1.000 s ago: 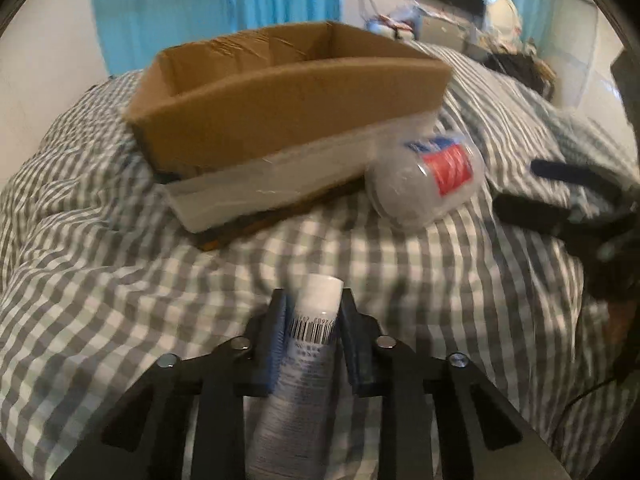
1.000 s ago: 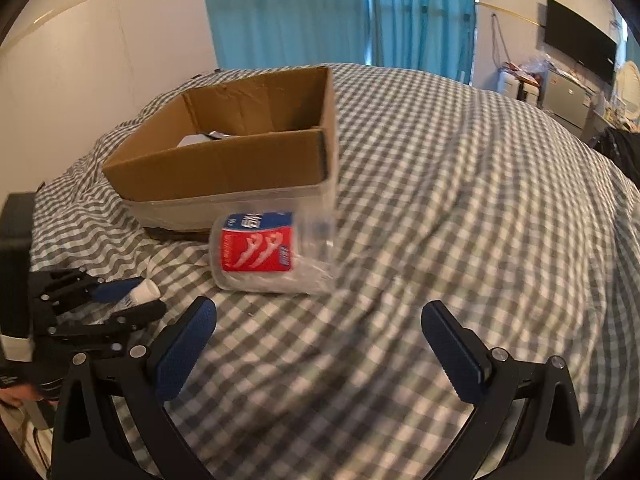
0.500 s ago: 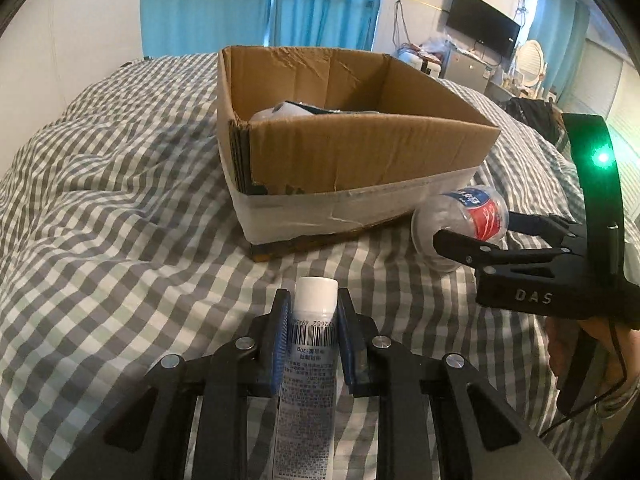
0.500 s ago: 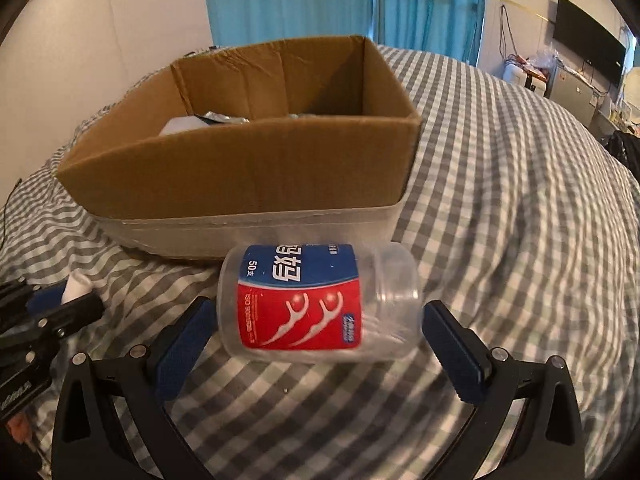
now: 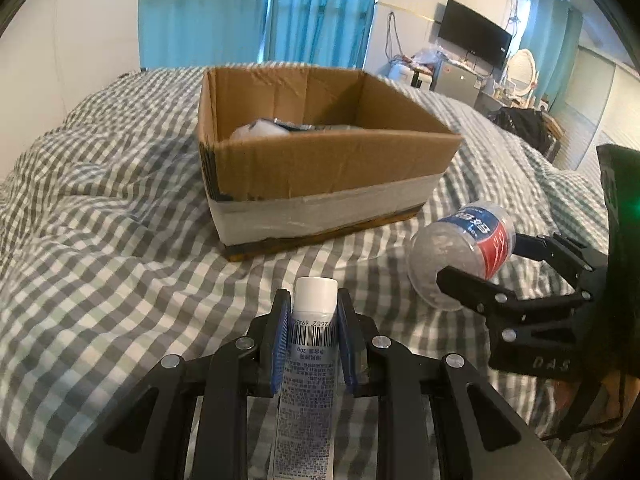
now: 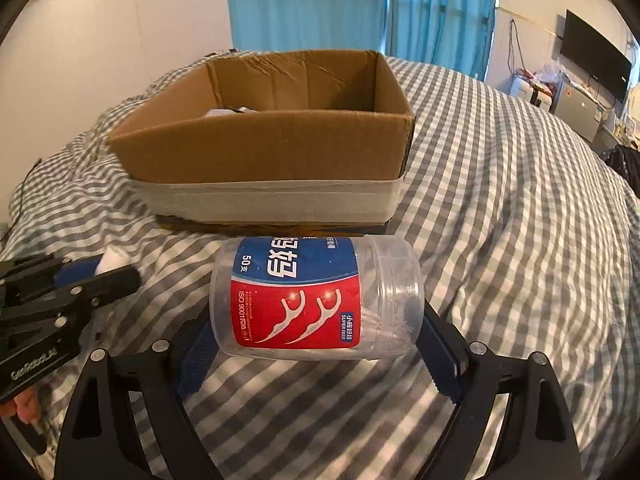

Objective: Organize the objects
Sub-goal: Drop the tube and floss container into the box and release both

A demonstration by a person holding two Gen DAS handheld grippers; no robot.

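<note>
Left gripper (image 5: pixel 313 334) is clamped tight on the white squeeze tube with a white cap (image 5: pixel 308 364), barcode and "20g" readable, its lower end cut off. Right gripper (image 6: pixel 316 354) has its blue pads either side of the clear plastic floss-pick jar with the red and blue label (image 6: pixel 316 300), reading "50", "ISO 9001", "SUPER DEER"; whether it's pinching yet, can't tell. Just behind, the open brown cardboard box with a white taped band (image 6: pixel 272 148) on the grey-and-white checked bedspread (image 6: pixel 500 208) holds pale items, hard to identify.

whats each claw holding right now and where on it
Left claw grips the white-capped tube just below its cap. Right claw spans the floss pick jar end to end.
</note>
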